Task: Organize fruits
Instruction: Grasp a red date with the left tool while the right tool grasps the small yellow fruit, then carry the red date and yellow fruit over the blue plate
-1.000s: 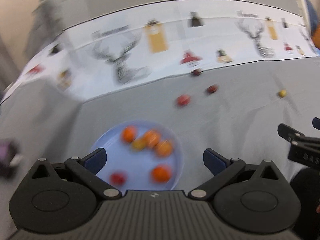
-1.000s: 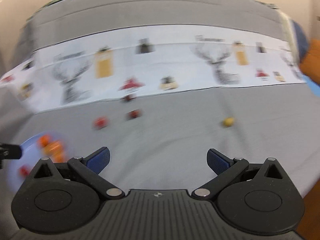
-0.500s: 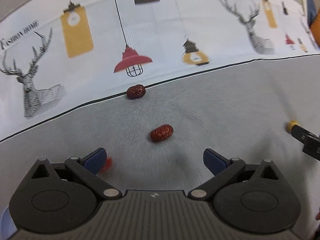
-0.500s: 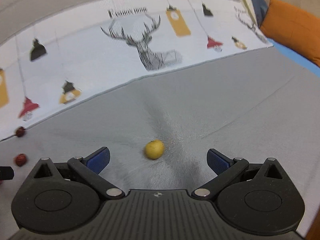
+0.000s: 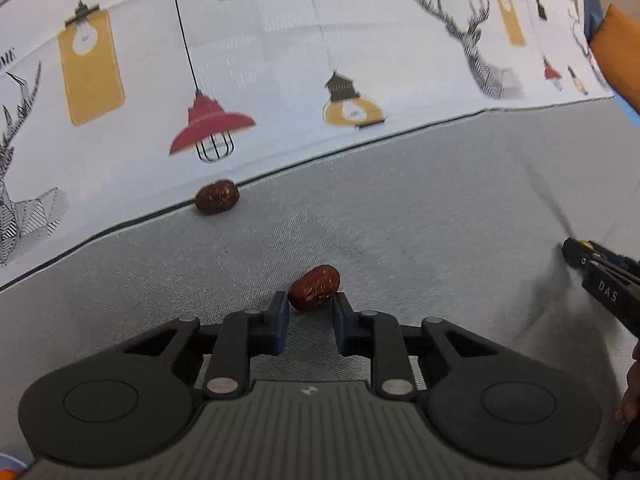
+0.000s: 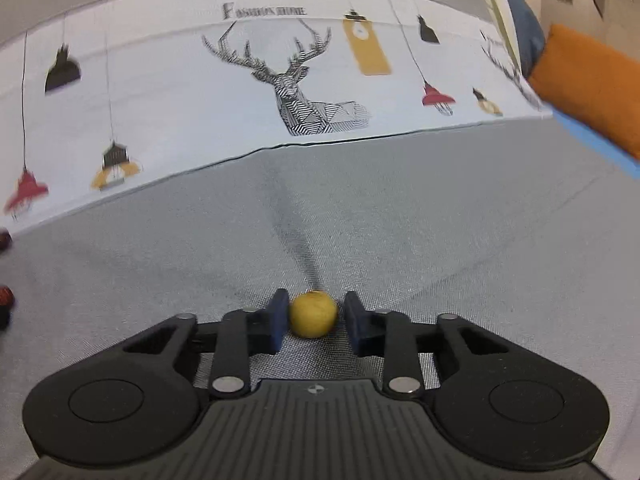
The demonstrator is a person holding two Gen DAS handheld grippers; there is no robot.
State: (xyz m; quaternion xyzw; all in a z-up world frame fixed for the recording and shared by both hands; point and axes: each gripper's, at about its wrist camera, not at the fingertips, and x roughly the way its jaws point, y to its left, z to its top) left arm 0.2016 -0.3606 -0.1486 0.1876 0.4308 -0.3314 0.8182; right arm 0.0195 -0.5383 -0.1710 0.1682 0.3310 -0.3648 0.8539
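Observation:
In the left wrist view a red date lies on the grey cloth between the fingertips of my left gripper, whose jaws have closed in on it and touch or nearly touch it. A second red date lies farther off at the cloth's seam. In the right wrist view a small yellow fruit sits between the fingertips of my right gripper, closed in around it with a thin gap on the right side. The right gripper also shows at the left wrist view's right edge.
A white printed cloth with deer and lamp drawings covers the far half of the surface. An orange cushion lies at the far right. A sliver of the blue plate shows at the bottom left. Two red fruits sit at the left edge.
Both grippers moved forward and down onto their fruits and went from wide open to closed around them. The plate of oranges left the left wrist view.

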